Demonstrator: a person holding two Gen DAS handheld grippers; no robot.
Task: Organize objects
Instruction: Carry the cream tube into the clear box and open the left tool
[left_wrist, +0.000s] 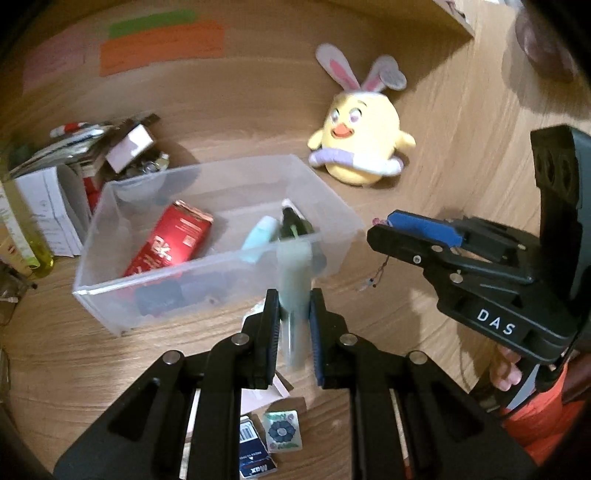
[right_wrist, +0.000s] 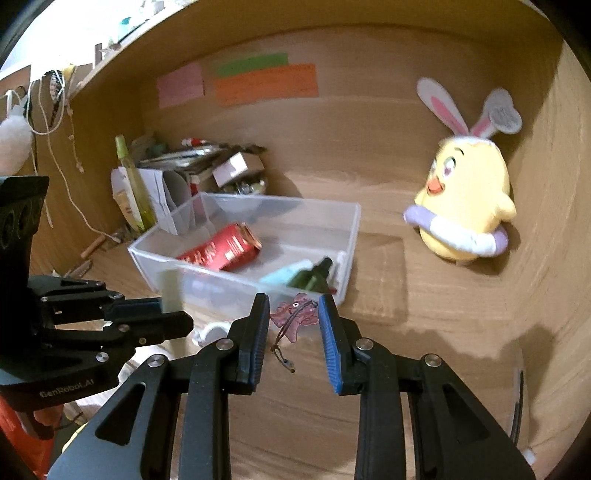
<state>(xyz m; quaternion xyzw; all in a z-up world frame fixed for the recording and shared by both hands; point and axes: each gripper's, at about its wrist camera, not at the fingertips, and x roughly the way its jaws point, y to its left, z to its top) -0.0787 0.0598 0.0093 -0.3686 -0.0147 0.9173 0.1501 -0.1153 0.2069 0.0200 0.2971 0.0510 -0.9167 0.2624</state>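
Tube (left_wrist: 294, 280) sits clamped between left gripper (left_wrist: 293, 314) fingers.

We see dim, warm light, heavy fisheye curving with dark corners, motion blur on the pale green tube (left_wrist: 293, 280), and soft shadows beside the clear bin (right_wrist: 347, 236).

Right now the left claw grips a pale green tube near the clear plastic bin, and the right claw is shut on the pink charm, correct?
Not quite. The right wrist view shows the right claw open, the pink charm lying loose on the wood between its fingers.
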